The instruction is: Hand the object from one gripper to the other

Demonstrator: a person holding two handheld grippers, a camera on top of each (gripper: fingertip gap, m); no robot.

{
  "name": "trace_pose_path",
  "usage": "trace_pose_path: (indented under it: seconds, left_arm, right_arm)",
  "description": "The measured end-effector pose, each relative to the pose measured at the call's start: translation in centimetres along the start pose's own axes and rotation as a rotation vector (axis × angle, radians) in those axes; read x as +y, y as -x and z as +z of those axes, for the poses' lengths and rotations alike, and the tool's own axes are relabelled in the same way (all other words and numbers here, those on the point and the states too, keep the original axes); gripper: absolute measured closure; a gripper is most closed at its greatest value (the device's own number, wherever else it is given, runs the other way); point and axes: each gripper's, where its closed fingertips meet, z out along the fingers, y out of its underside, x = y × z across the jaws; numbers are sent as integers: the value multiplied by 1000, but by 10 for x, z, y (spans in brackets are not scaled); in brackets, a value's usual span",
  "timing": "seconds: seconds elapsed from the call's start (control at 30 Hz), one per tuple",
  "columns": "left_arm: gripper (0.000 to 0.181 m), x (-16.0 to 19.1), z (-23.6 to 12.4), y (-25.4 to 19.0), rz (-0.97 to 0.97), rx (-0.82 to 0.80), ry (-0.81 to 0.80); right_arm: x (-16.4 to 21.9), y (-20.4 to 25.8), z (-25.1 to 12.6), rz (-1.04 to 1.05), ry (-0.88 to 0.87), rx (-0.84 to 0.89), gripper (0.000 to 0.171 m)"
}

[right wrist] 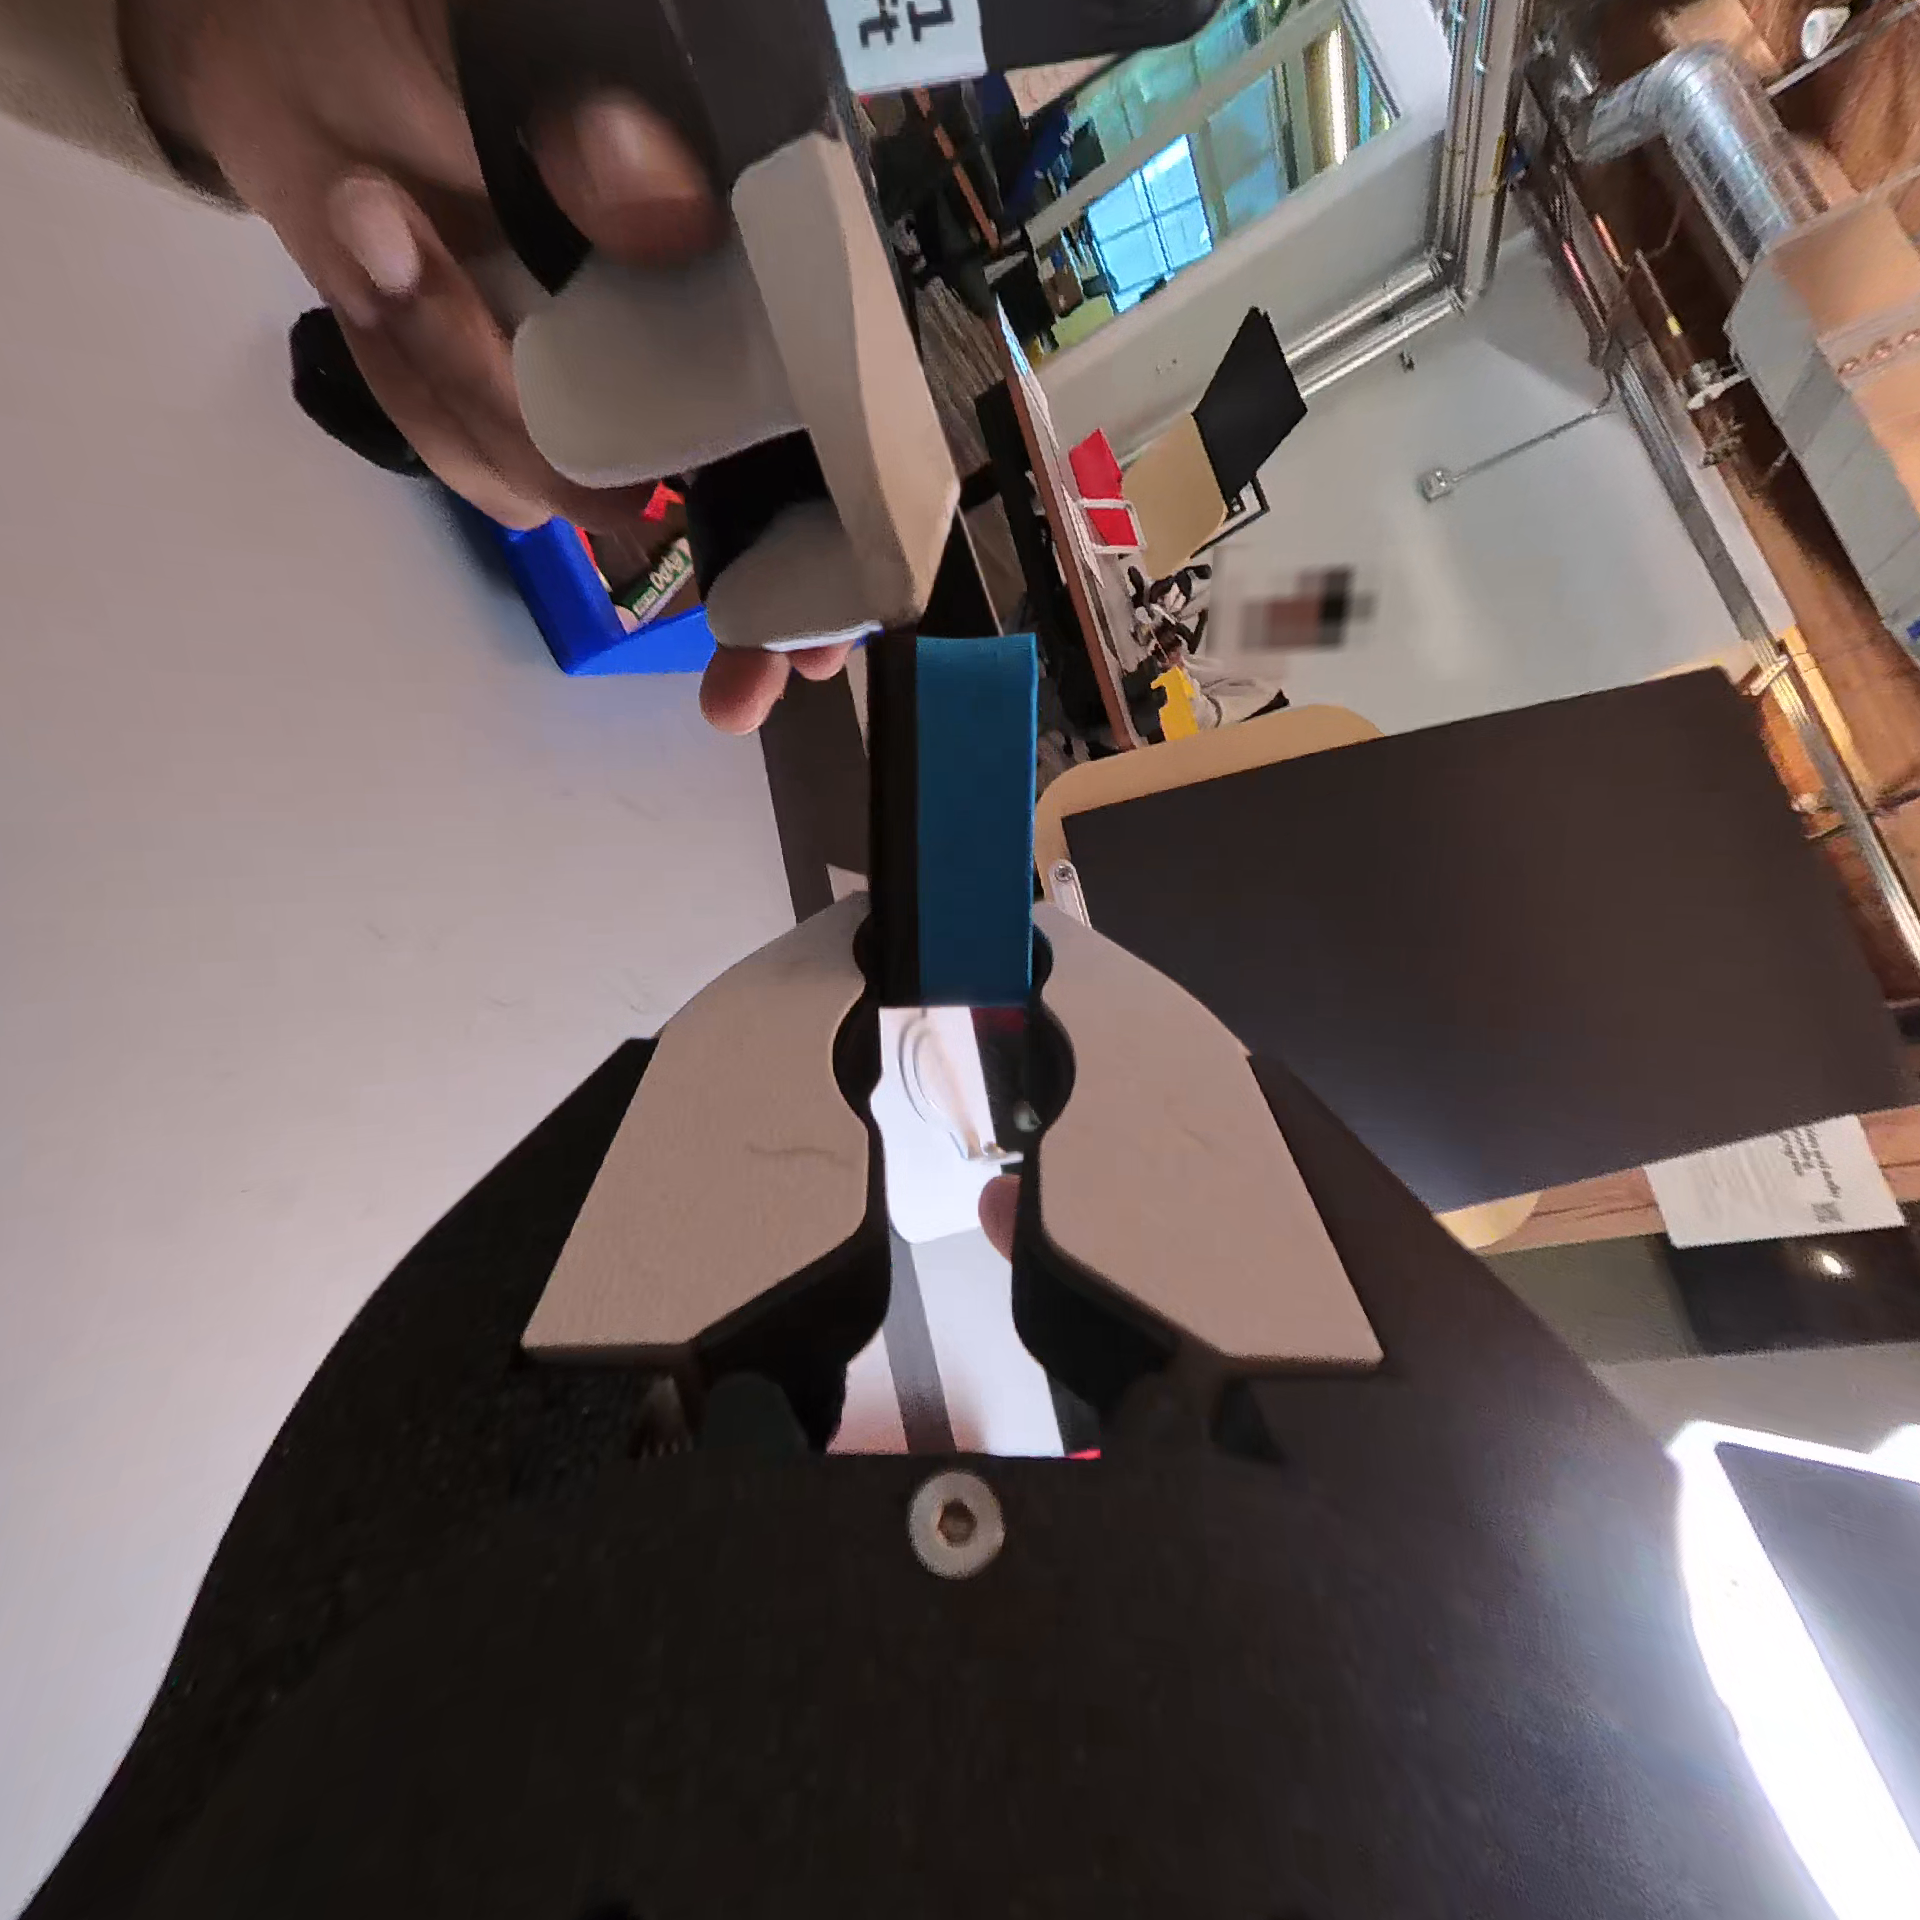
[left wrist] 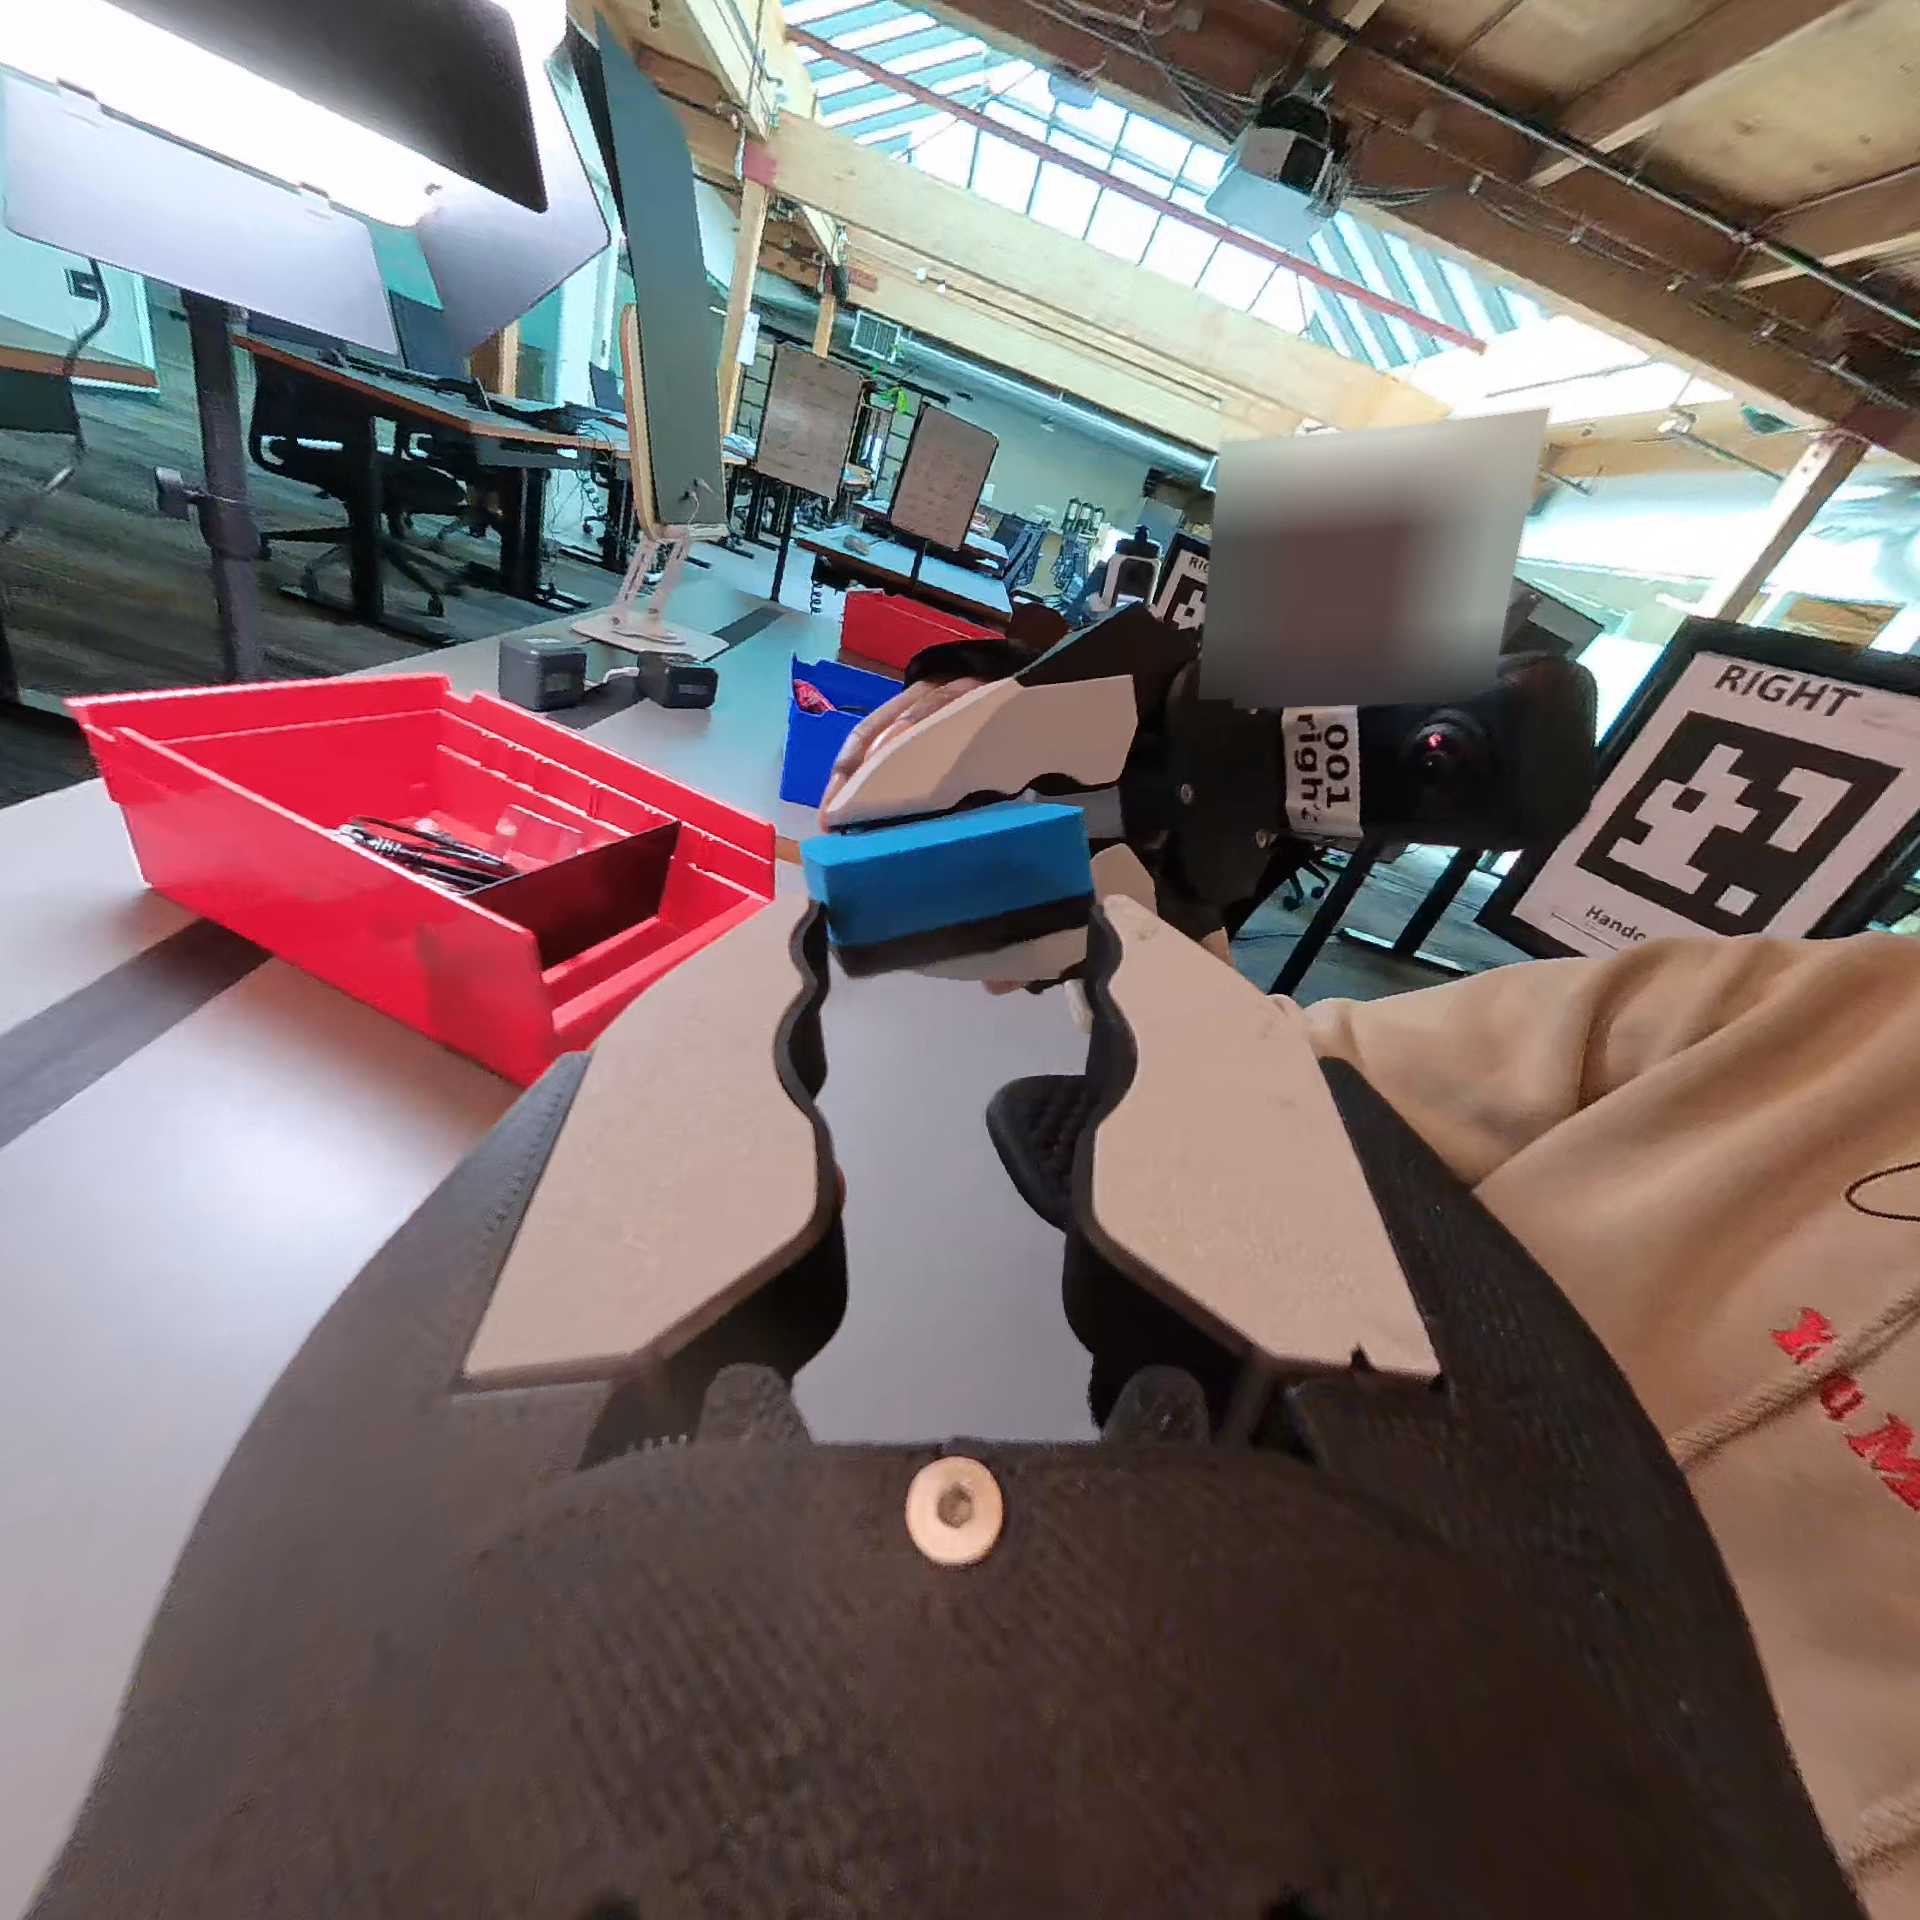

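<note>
One blue eraser block we log as clamped in our right gripper, in the air above the table; our left gripper, spread wide and empty, reaches it, so transfer pending.

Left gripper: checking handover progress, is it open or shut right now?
Open. The left gripper has a clear gap between its fingers, at the end of the blue block; the right gripper clamps the block.

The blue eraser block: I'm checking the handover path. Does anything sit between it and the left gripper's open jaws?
Nothing visible. The blue eraser block, clamped in the right gripper, sits just past the left gripper with only open air between.
</note>
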Motion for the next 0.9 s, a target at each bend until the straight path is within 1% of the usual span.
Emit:
trace_pose_path:
  seconds: [0.03, 0.1, 0.2, 0.23, 0.27, 0.3, 0.37, 0.4, 0.47, 0.5, 0.53, 0.57, 0.6, 0.63, 0.7, 0.73, 0.8, 0.83, 0.9]
  left_arm:
    - [130, 0, 0, 1, -6, -3, 2]
    - [124, 3, 2, 8, 14, -59, 17]
    - [124, 10, 11, 12, 47, -112, 39]
    - [124, 9, 11, 12, 53, -112, 37]
    - [124, 7, 9, 8, 45, -71, 28]
    - [124, 2, 6, -1, 17, 5, -4]
    - [124, -9, -2, -19, -64, 195, -87]
    - [124, -11, -5, -26, -113, 282, -108]
    - [124, -10, -6, -37, -191, 429, -138]
    - [125, -8, -3, -37, -219, 454, -145]
    - [126, -3, 2, -37, -249, 475, -129]
    - [127, 0, 3, -36, -288, 500, -118]
    - [127, -1, 3, -29, -315, 477, -122]
    - [128, -2, 3, -16, -300, 396, -139]
    - [132, -9, -7, 14, -203, 179, -198]
    - [134, -11, -14, 30, -161, 60, -203]
    - [137, -15, -35, 60, -62, -178, -176]
    - [139, -18, -48, 74, 1, -301, -163]
    - [141, -23, -78, 100, 121, -557, -115]
  right_arm:
    - [2, -2, 1, -16, 28, 22, 149]
    - [9, -3, 4, -75, 97, 50, 149]
    - [3, 9, 12, -94, 90, 22, 149]
    - [5, 7, 13, -108, 111, 39, 149]
    - [2, 7, 11, -102, 76, 40, 148]
    - [-8, 6, 7, -49, -10, 32, 147]
    - [-36, 0, -10, 106, -246, -19, 145]
    - [-45, -2, -18, 167, -336, -52, 141]
    - [-51, 0, -23, 202, -407, -91, 128]
    - [-54, 3, -22, 190, -415, -100, 127]
    - [-58, 9, -20, 173, -433, -114, 134]
    - [-60, 14, -21, 145, -442, -118, 147]
    - [-58, 13, -18, 131, -415, -110, 148]
    - [-49, 11, -14, 148, -343, -116, 148]
    - [-28, -3, -11, 195, -263, -90, 148]
    - [-14, -15, -10, 232, -226, -49, 149]
    - [34, -46, -7, 318, -89, 67, 148]
    - [66, -62, -7, 355, 6, 145, 148]
    - [142, -93, -14, 385, 235, 331, 148]
